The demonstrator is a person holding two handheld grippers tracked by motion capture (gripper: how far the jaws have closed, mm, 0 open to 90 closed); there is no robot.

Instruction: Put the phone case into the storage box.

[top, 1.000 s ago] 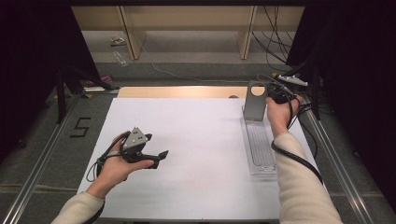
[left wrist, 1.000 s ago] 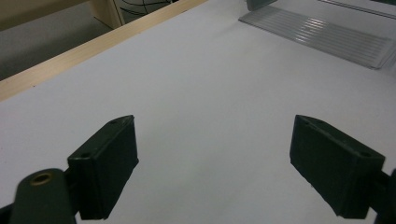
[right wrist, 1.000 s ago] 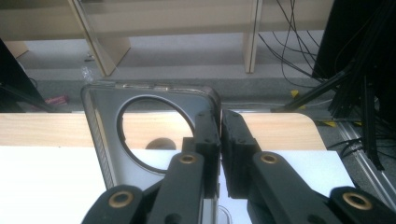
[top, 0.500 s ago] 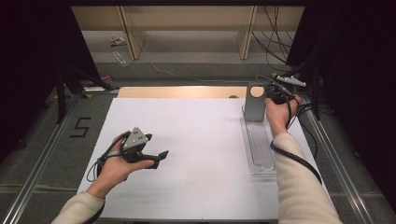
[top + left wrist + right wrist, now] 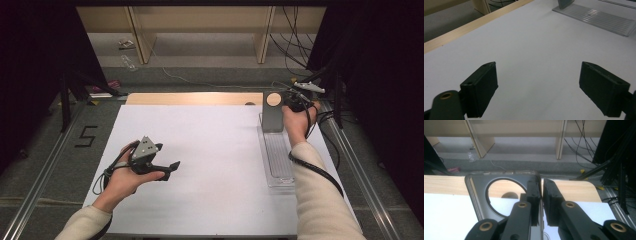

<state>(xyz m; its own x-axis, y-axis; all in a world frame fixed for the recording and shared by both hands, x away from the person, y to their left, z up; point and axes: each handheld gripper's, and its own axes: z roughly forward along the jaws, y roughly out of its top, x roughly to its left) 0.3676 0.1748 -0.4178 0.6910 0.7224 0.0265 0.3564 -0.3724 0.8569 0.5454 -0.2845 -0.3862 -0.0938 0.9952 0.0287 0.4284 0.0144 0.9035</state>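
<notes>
Grip is the step in hand: the right hand-held gripper (image 5: pixel 295 102) has its jaws pinched almost together on the thin side edge of the upright grey metal panel with a round hole (image 5: pixel 270 120). The panel stands at the far end of the clear ribbed plastic tray (image 5: pixel 280 160), near the right rear corner of the white bench (image 5: pixel 210 150). In the right gripper view the panel's edge runs straight down between the two black jaws.

The left hand-held gripper (image 5: pixel 167 169) rests low over bare bench at the left, jaws spread wide with nothing between them.

Next, I judge, the panel must be lifted or tipped clear of the tray without slipping. That calls for a firm pinch and a steady wrist.

Against the earlier frames little differs: both hands sit where they were, and the panel stands just as upright.
</notes>
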